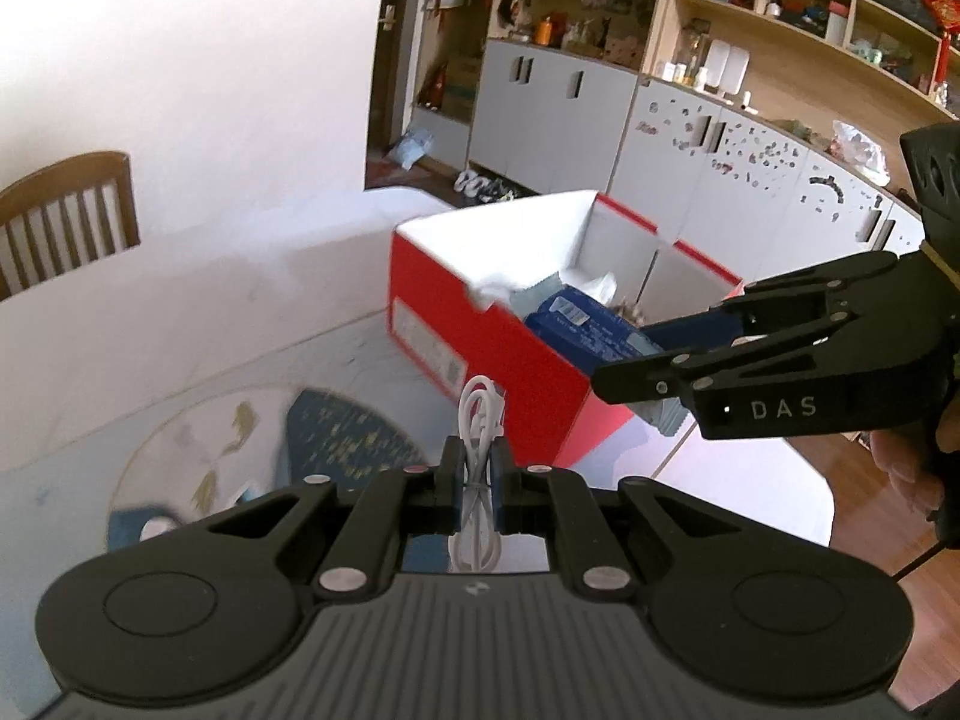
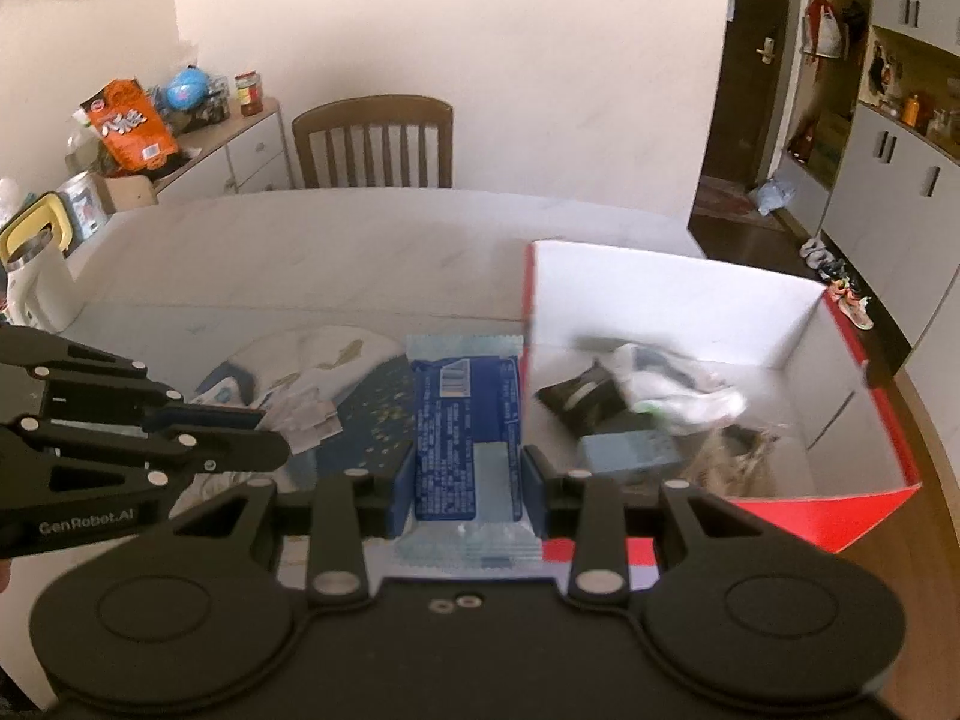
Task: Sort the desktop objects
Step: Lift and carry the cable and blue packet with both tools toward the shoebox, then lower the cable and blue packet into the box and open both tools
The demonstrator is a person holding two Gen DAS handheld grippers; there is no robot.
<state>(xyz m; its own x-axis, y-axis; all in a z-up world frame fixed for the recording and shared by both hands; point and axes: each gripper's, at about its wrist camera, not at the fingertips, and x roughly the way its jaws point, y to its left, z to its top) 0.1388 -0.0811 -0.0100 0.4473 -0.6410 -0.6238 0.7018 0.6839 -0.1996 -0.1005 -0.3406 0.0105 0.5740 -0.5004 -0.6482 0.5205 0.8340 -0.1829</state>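
Red box (image 2: 840, 516) holds clutter; left jaws pinch a white cable (image 1: 478, 420), right jaws a blue packet (image 2: 465, 420).

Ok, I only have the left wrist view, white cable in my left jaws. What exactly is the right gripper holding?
Observer: A blue snack packet with a barcode, clamped across its width in the right gripper.
Operator: Is it lined up with the box?
Observer: In the right wrist view it sits just left of the red box's left wall.
Operator: What's already inside?
Observer: A black pouch, a white plastic bag and a small grey-blue box.
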